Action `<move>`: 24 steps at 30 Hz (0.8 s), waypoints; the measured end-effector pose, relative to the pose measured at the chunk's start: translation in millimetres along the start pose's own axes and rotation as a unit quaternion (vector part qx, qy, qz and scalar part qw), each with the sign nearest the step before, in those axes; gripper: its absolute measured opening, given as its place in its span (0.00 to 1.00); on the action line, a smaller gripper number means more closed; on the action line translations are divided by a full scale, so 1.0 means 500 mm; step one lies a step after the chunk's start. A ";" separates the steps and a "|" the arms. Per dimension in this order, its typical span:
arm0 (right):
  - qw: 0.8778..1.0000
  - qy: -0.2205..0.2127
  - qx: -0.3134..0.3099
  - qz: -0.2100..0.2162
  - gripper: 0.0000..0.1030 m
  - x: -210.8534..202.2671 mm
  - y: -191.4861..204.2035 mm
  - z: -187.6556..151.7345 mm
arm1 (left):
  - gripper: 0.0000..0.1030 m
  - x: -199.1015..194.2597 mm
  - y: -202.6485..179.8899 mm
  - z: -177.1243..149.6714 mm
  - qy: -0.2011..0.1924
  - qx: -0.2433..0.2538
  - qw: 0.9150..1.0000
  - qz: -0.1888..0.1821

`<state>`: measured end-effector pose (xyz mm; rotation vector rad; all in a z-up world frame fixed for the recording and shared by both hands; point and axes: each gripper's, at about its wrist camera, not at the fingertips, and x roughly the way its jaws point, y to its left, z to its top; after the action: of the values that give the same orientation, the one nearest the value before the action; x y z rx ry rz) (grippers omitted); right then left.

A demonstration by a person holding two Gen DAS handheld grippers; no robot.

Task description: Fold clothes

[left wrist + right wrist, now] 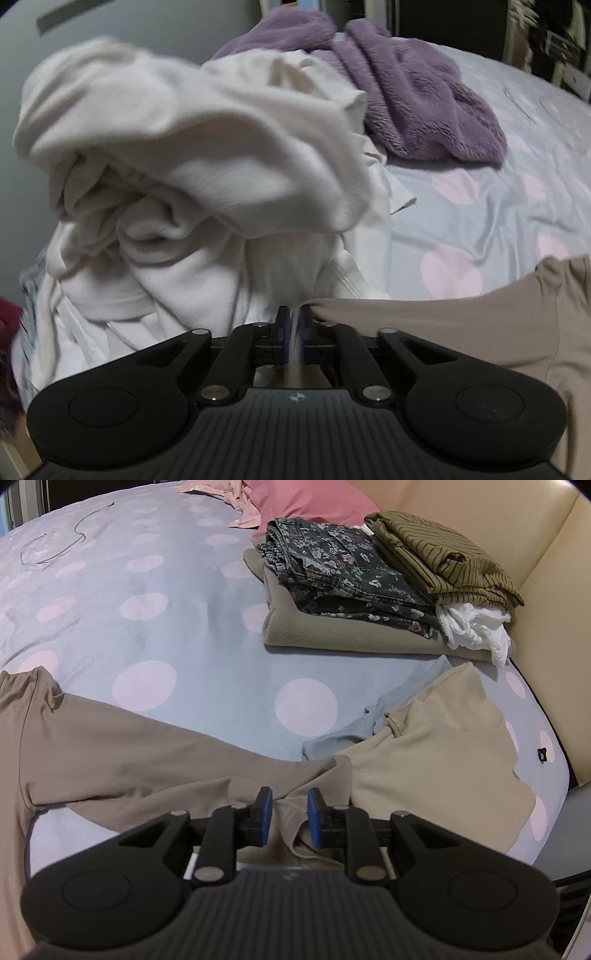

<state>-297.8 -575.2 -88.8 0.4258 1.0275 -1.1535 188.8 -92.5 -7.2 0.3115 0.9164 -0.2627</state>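
Note:
A taupe garment [129,753] lies spread on the dotted bed sheet [192,627]. It also shows in the left wrist view [461,325] at the lower right. My left gripper [294,325] is shut on an edge of the taupe garment. My right gripper [290,818] has its jaws apart, with a bunched fold of the taupe garment between the blue pads [266,819]. The pads do not press the cloth.
A heap of white clothes [184,184] and a purple fleece [406,92] lie ahead of the left gripper. A folded stack [351,590] with floral and striped pieces sits at the back right. A beige garment [443,746] lies by the cream headboard [554,572].

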 end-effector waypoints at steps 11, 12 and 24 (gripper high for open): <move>0.996 -0.014 -0.004 0.091 0.24 -0.014 0.044 0.017 | 0.27 -0.085 -0.110 0.028 -0.035 0.033 0.991 -0.126; 0.994 -0.014 -0.004 0.108 0.24 -0.014 0.053 0.022 | 0.27 -0.084 -0.130 0.032 -0.030 0.044 0.989 -0.141; 0.975 -0.018 -0.059 0.214 0.24 0.021 0.239 0.071 | 0.21 0.010 -0.367 0.052 -0.012 0.141 0.967 -0.212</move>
<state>-174.5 -560.4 -104.7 0.5010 0.9109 -0.7096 146.0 -272.1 -24.0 0.3701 0.9156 -0.7947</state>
